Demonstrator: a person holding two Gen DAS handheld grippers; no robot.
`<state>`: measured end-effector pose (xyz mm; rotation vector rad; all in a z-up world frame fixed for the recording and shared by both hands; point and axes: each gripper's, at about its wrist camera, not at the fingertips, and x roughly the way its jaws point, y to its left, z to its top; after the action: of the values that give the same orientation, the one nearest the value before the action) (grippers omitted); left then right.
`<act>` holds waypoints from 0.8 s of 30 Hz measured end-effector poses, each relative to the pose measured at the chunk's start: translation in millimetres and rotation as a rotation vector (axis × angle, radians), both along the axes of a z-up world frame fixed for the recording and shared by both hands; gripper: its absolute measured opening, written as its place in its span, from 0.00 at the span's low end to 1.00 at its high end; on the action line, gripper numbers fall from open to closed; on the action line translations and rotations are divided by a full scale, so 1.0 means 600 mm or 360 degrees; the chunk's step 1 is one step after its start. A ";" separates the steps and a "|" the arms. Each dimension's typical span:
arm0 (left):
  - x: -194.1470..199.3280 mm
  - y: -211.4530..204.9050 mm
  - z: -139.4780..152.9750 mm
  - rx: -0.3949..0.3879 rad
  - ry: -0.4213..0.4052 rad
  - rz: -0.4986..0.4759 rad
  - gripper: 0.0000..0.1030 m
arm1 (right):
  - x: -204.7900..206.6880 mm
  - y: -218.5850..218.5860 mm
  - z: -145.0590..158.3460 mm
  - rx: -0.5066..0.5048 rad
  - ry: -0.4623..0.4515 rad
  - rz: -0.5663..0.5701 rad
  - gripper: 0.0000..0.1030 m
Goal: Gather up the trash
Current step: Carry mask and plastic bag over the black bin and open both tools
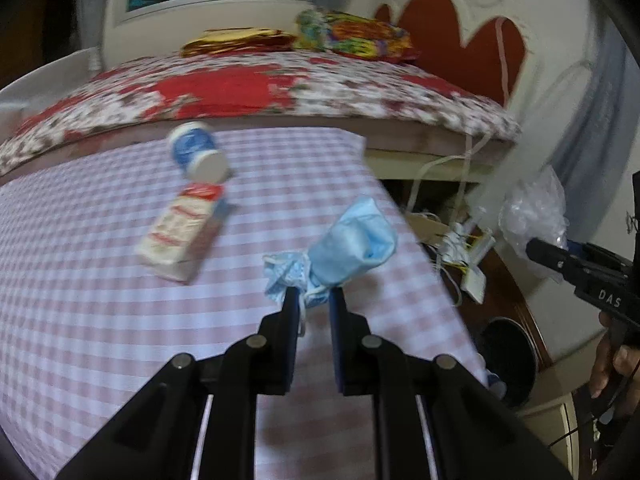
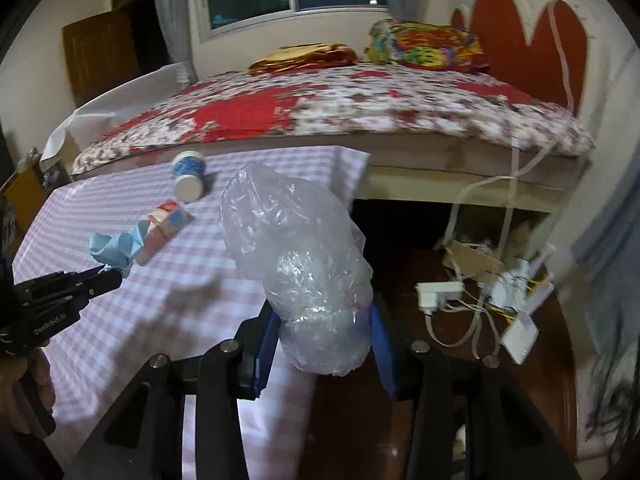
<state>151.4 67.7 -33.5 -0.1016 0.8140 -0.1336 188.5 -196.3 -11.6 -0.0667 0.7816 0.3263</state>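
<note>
The left hand-held gripper point(image 1: 311, 294) was clenched on a crumpled blue face mask point(image 1: 352, 240), held just above the checked tabletop point(image 1: 100, 320), while the right hand-held gripper point(image 2: 325, 330) gripped a clear plastic bag point(image 2: 296, 248) past the tabletop's right edge. A small carton point(image 1: 178, 236) and a blue-and-white cup point(image 1: 196, 154) on its side lay at the far left, apparently uncollected, so the job looked roughly half done.

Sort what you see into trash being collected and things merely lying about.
Trash:
blue face mask, in left gripper
crumpled plastic bag, in right gripper
small carton
tipped cup

Lying about:
folded cloths
cables and plugs
</note>
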 end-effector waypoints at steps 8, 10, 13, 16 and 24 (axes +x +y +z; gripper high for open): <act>-0.010 -0.163 0.004 -0.0004 0.0022 -0.0241 0.15 | -0.049 -0.162 -0.031 -0.0006 0.0053 -0.0217 0.44; -0.013 -0.204 0.001 -0.0015 0.0039 -0.0296 0.15 | -0.064 -0.201 -0.042 -0.0007 0.0075 -0.0271 0.44; -0.020 -0.276 -0.007 -0.0019 0.0072 -0.0397 0.15 | -0.086 -0.258 -0.057 0.0000 0.0103 -0.0353 0.44; -0.033 -0.350 -0.022 -0.0027 0.0127 -0.0489 0.15 | -0.109 -0.311 -0.072 0.0015 0.0131 -0.0426 0.44; -0.063 -0.486 -0.096 -0.0004 0.0313 -0.0633 0.15 | -0.155 -0.388 -0.135 0.0012 0.0252 -0.0514 0.44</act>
<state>113.7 -223.7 -90.9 0.0476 1.0238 -0.5059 95.6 -429.3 -92.8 0.0934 0.9324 0.0279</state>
